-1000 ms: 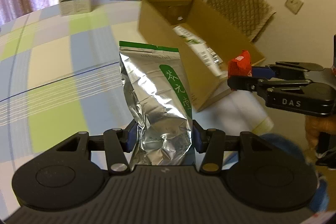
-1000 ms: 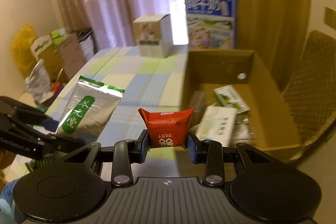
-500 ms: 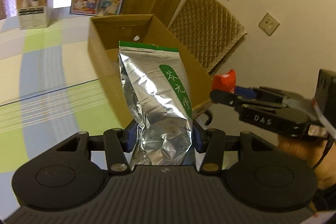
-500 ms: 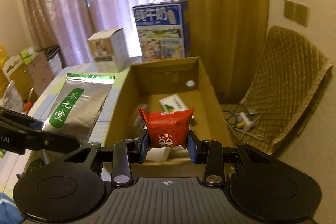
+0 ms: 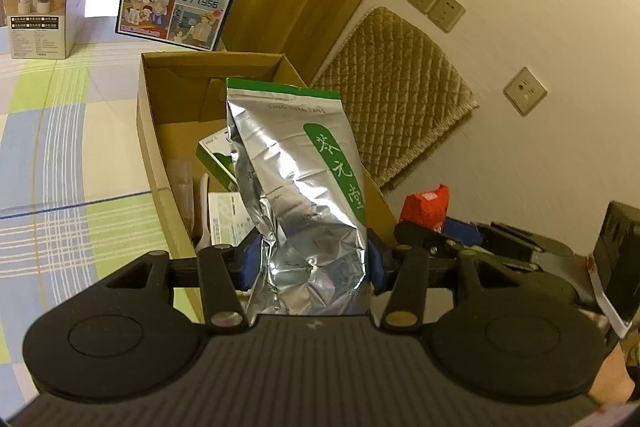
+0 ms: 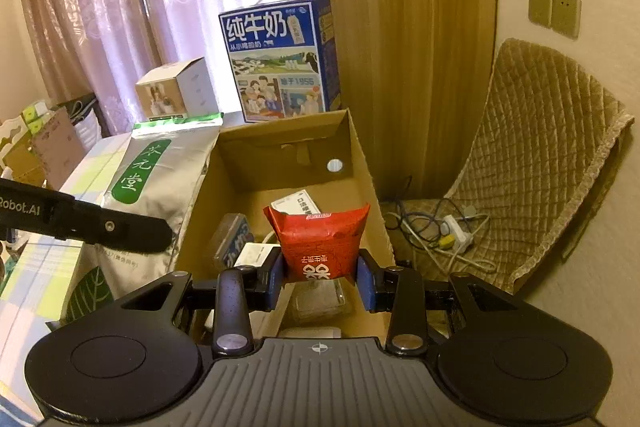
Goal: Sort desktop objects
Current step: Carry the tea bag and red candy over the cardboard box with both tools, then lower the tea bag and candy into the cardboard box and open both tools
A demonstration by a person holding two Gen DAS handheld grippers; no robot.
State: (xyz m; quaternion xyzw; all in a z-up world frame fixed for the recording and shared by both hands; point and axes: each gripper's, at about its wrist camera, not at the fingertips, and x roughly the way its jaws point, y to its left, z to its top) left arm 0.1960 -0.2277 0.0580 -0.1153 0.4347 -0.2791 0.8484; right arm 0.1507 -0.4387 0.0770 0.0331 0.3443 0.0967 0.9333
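Left tongs [image 5: 314, 263] gripping silver pouch [image 5: 296, 187], hiding box [image 5: 160, 147] contents, perhaps packets

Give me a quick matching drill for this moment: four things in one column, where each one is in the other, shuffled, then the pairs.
Things:
1. silver tea pouch
2. red snack packet
3. blue milk carton
4. power strip

Places:
A. on the floor beside the quilted chair
B. held in the right gripper
C. standing on the table behind the cardboard box
D. held in the left gripper

Pairs: 1-D, 2-B, 3-C, 4-A
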